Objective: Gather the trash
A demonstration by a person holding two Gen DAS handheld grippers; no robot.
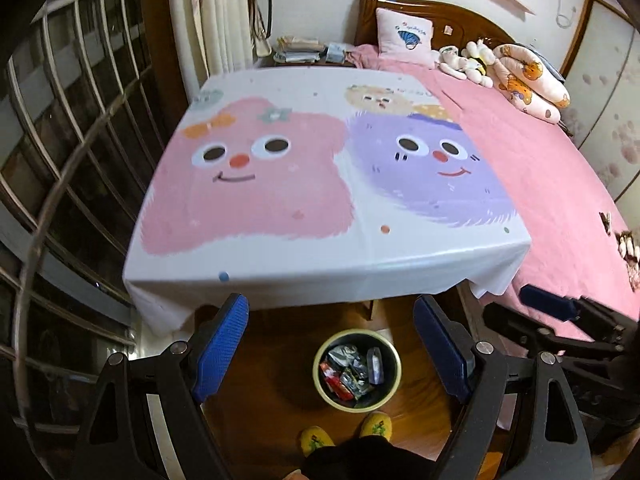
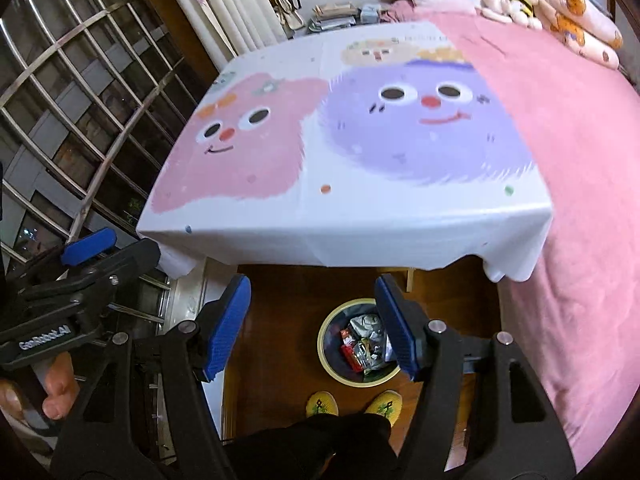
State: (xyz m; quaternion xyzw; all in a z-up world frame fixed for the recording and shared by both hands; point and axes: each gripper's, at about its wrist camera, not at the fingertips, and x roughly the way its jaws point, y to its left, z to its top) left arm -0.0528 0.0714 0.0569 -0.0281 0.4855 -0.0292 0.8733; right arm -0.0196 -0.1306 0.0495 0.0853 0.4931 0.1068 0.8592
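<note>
Both grippers, left gripper [image 1: 331,344] and right gripper [image 2: 312,326], are hanging wide open and empty above the bin [image 1: 394,354], where the wrappers [image 1: 350,370] are lying. Collecting is seemingly finishing; the tablecloth [image 1: 360,256] is showing nothing left, so next comes scanning for strays.

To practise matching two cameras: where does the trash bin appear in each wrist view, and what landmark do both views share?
Left wrist: bin low centre, on the floor between the left gripper's fingers, above the yellow slippers.
Right wrist: bin low centre, partly behind the right gripper's right finger.
Shared landmark: the cartoon tablecloth.
</note>
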